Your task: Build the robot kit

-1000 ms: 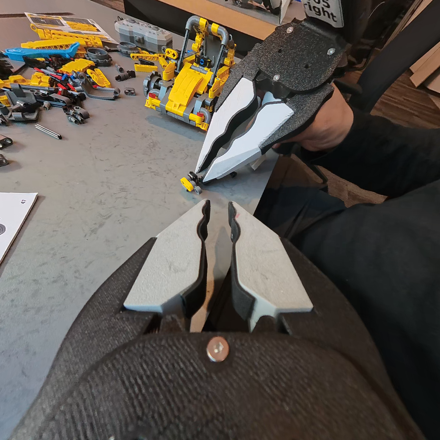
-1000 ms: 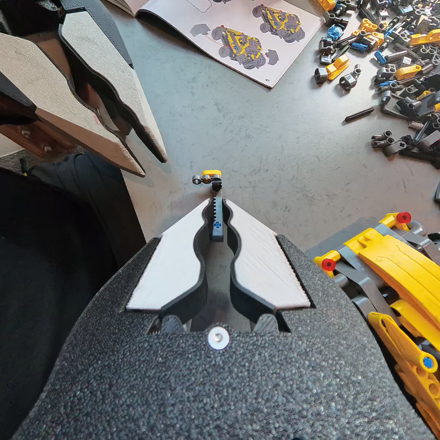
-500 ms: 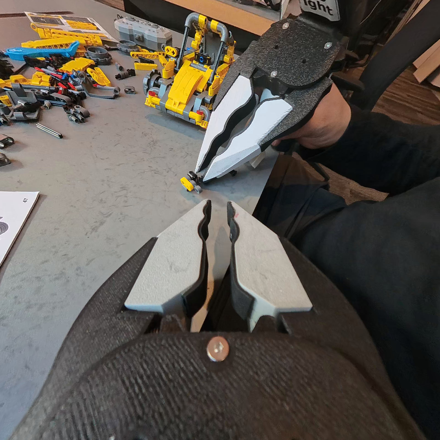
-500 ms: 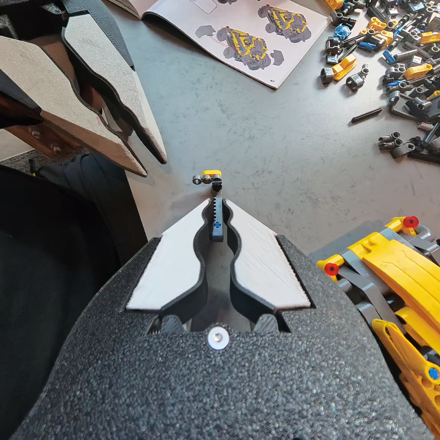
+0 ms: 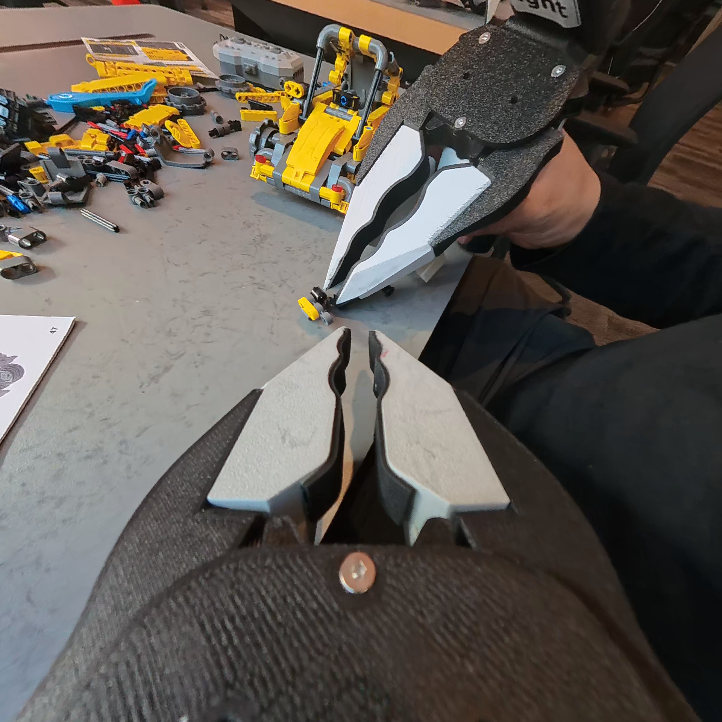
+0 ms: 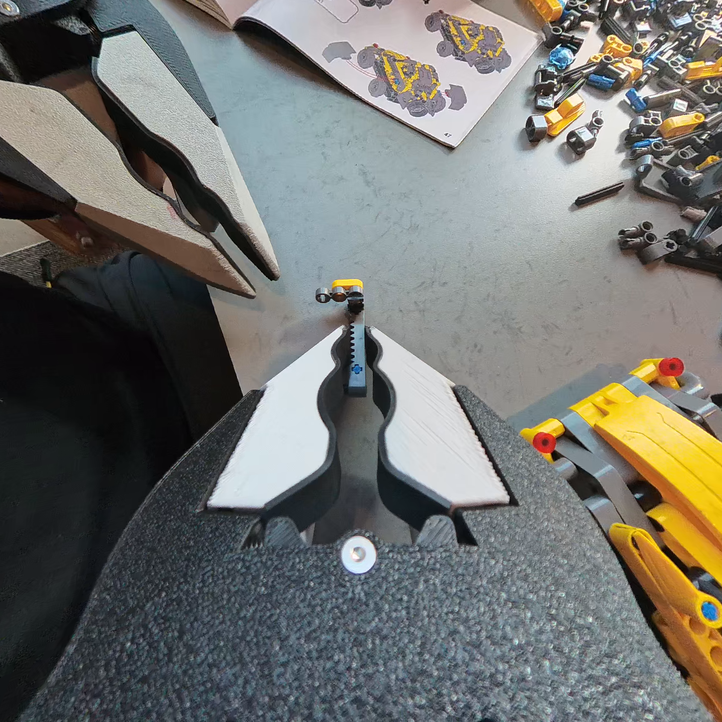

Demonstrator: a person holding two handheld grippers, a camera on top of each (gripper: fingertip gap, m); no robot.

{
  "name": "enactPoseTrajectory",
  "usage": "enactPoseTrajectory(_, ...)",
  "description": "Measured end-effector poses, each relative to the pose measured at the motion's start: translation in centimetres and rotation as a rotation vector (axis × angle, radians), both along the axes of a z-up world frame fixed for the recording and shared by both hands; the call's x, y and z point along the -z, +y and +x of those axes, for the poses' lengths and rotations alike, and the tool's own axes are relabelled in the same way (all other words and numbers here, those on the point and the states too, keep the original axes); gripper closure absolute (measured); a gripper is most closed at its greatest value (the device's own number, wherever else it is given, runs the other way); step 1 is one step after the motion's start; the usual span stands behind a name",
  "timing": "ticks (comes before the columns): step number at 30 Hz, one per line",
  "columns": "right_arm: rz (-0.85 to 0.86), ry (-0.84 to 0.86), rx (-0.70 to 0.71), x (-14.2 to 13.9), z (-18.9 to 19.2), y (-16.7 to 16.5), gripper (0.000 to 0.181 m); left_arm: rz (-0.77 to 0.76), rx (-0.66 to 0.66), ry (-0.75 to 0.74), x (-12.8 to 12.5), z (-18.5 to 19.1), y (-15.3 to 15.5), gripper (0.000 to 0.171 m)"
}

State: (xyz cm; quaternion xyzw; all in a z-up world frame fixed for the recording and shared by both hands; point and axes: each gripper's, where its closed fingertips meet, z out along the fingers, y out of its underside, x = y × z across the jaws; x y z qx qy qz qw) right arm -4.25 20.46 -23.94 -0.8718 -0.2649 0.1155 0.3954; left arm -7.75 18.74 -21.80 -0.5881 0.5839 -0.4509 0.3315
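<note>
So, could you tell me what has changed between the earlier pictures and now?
Almost nothing. The right gripper drifted very slightly and stays shut on the black toothed rack, whose yellow-tipped end rests on the grey table. The left gripper stays open and empty beside it. The yellow model vehicle, loose parts and instruction booklet lie as before.

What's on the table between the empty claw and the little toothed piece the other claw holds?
Nothing: only bare grey table lies between the left gripper and the black toothed bar, in both views.

The right gripper [image 6: 356, 330] clamps a dark toothed rack piece [image 6: 356, 351] over the grey table [image 6: 410, 242].
</note>
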Motion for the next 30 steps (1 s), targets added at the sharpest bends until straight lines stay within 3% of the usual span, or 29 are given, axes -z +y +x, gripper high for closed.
enactPoseTrajectory(30,0.004,0.049,0.000,-0.44,-0.04,-0.01,0.175,-0.016,0.014,-0.009,-0.08,-0.14,0.19,0.168)
